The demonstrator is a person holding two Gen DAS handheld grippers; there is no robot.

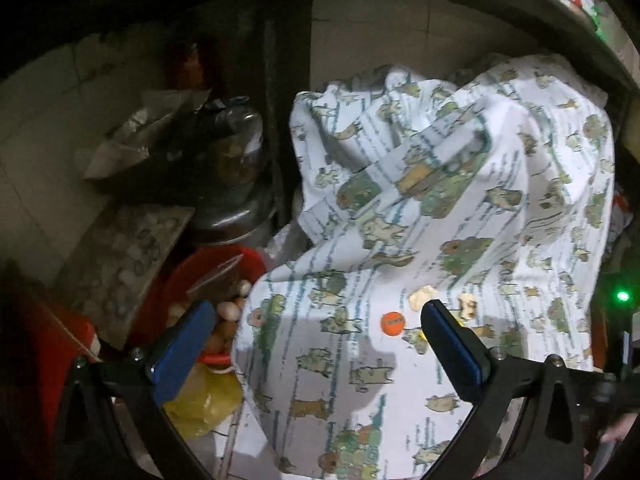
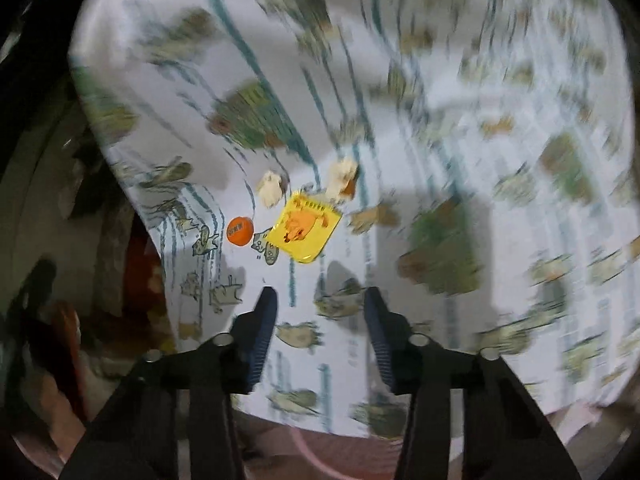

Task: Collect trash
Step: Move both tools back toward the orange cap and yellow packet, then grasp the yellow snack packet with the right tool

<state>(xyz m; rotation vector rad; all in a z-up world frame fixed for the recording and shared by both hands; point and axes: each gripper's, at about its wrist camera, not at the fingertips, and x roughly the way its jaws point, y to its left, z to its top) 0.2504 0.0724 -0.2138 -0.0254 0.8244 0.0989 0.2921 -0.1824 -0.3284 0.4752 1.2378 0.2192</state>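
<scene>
Between the blue pads of the right gripper (image 2: 318, 300) lies only printed cloth (image 2: 400, 120); the jaws stand partly apart and grasp nothing. Just ahead of the fingertips, on the cloth, rests a yellow wrapper (image 2: 304, 228) with an orange figure printed on it, lying flat and apart from the pads. To the left of the wrapper, close by but not touching it, sits an orange bottle cap (image 2: 240, 231). Beyond the wrapper lie two pale crumpled scraps (image 2: 269, 188), one at its far left corner and one at its far right corner; this view is blurred, so whether they touch the wrapper cannot be told.

The left gripper (image 1: 316, 316) is released, its pads spread wide with nothing between them but the cloth (image 1: 460, 200) below. The bottle cap (image 1: 392, 323) appears between the two pads, nearer the right one, and the pale scraps (image 1: 422, 296) lie just past that pad's tip; the wrapper is almost wholly hidden behind the pad. Farther out the cloth rises in loose folds. To the left of the left pad stand a red bowl (image 1: 244, 260) holding small pale round items, a yellow bag (image 1: 208, 400) nearer the camera, and beyond them a metal pot (image 1: 236, 216) and a clear bottle (image 1: 240, 140) in shadow.
</scene>
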